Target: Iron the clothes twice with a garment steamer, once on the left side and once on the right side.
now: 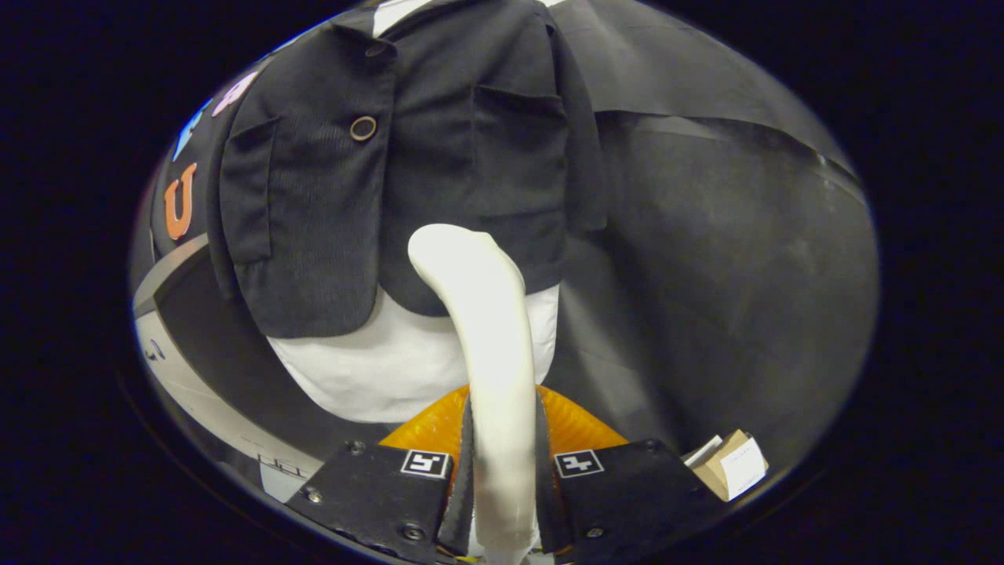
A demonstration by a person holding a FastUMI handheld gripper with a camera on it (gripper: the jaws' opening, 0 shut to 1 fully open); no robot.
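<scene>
Closely, the tool point(502, 479) is closed on the garment steamer point(482, 329), both fingers pressing its smooth, white, curved handle between them. Just under the handle lies a ribbed orange part point(580, 428). Beyond the fingers, the steamer's rounded head rests against a dark, finely ribbed jacket point(376, 173) with flat pockets and a round button point(363, 128), over a white shirt point(369, 369).

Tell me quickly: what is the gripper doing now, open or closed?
Gripper: closed, both fingers pressing on the white steamer handle, its head at the dark jacket.
</scene>
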